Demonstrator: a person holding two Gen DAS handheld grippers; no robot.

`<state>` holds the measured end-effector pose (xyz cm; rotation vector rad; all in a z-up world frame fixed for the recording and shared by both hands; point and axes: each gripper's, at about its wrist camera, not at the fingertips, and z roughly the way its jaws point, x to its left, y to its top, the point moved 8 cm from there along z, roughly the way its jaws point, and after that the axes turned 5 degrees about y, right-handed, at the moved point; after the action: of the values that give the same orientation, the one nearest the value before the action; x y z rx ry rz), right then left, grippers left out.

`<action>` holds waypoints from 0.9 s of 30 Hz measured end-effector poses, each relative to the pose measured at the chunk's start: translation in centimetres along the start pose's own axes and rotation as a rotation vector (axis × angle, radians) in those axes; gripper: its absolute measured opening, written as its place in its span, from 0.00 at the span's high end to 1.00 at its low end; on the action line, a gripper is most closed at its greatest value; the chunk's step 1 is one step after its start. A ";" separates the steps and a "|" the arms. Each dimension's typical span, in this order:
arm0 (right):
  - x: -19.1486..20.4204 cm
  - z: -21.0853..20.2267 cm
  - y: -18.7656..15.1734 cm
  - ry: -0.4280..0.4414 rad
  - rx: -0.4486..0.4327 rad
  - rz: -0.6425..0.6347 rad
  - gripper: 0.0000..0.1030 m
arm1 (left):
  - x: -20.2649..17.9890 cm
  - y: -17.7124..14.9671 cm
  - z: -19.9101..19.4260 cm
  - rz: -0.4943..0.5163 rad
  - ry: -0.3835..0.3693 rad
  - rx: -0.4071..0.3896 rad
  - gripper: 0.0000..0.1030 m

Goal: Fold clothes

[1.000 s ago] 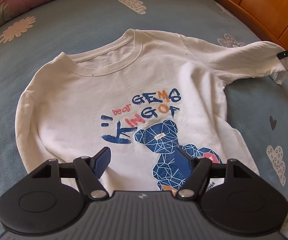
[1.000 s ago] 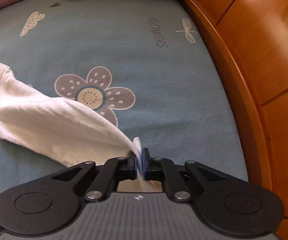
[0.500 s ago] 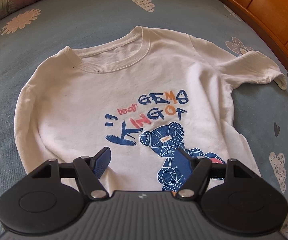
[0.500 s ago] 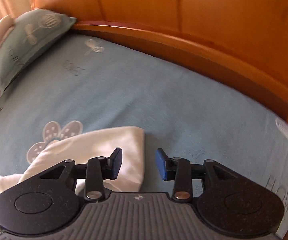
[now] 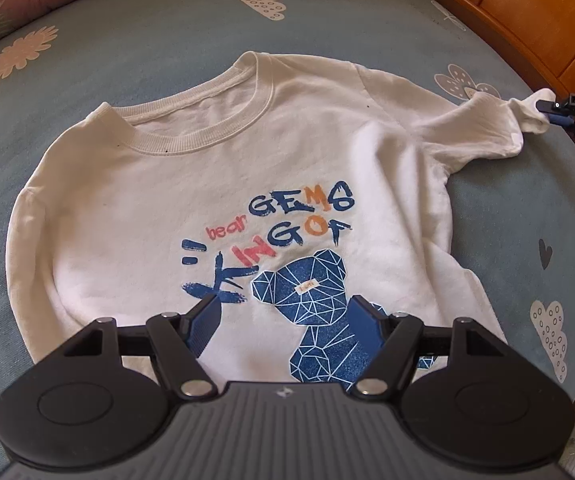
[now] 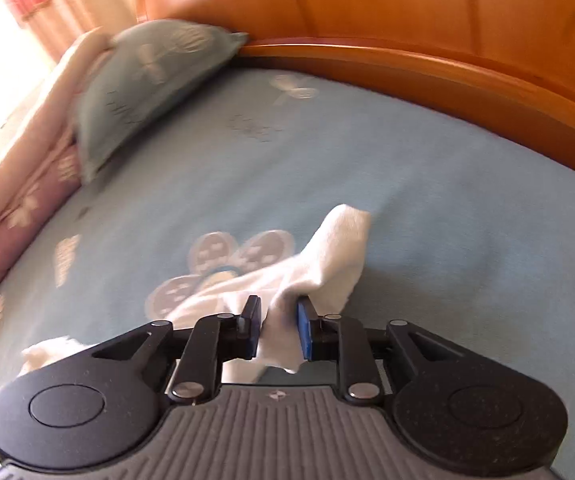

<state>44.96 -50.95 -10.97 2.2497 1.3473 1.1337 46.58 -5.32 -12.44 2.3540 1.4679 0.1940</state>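
Pinching a bunched fold of the sleeve, the right gripper has its blue pads closing in on the white cloth, which fills the gap between them and touches both; its jaws have just been closing. The sleeve end stands up past the fingertips. In the left wrist view, that same gripper holds the sleeve tip at the far right of the T-shirt. The left gripper hovers above the T-shirt's lower front, jaws spread wide apart with nothing between them. The T-shirt lies flat and face up on the blue bedsheet, collar away from the left gripper, its bear print just ahead of the left gripper's fingertips. Beyond the T-shirt, a pillow rests against the wooden headboard.
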 end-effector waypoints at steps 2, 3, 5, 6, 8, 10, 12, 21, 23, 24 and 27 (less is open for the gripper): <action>3.1 0.9 -0.4 0.088 0.064 -0.117 0.70 | 0.0 0.0 0.1 -0.006 0.000 0.002 0.31; 4.1 1.4 -0.7 0.110 0.095 -0.153 0.70 | 0.0 0.0 0.1 -0.009 -0.002 0.002 0.31; 4.9 2.0 -1.3 0.124 0.130 -0.170 0.70 | -0.1 -0.1 0.1 -0.006 -0.004 0.001 0.31; 4.9 2.3 -1.6 0.120 0.141 -0.166 0.70 | -0.1 -0.1 0.0 -0.003 -0.003 0.001 0.31; 4.2 2.2 -2.2 0.095 0.139 -0.112 0.70 | 0.0 -0.2 0.0 -0.002 -0.003 0.003 0.31; 2.9 1.7 -2.7 0.063 0.110 -0.026 0.70 | 0.1 -0.4 0.1 -0.004 -0.002 0.007 0.31; 0.8 1.4 -2.9 0.043 0.060 0.092 0.69 | 0.3 -0.5 0.2 -0.012 0.001 0.013 0.31; -5.5 2.2 -3.0 0.203 -0.172 0.679 0.57 | -0.5 -0.2 0.6 0.009 -0.010 0.014 0.31; -5.5 2.6 -3.2 0.230 -0.187 0.728 0.49 | -0.7 -0.1 0.8 0.012 -0.012 0.013 0.31; -5.4 3.0 -3.4 0.231 -0.186 0.738 0.45 | -0.8 0.0 0.8 0.011 -0.014 0.012 0.31; -5.3 3.8 -3.4 0.189 -0.162 0.695 0.45 | -0.9 0.2 0.7 0.013 -0.015 0.006 0.31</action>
<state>44.29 -53.06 -17.99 2.6041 0.4738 1.6266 46.55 -6.31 -12.97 2.3651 1.4484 0.1749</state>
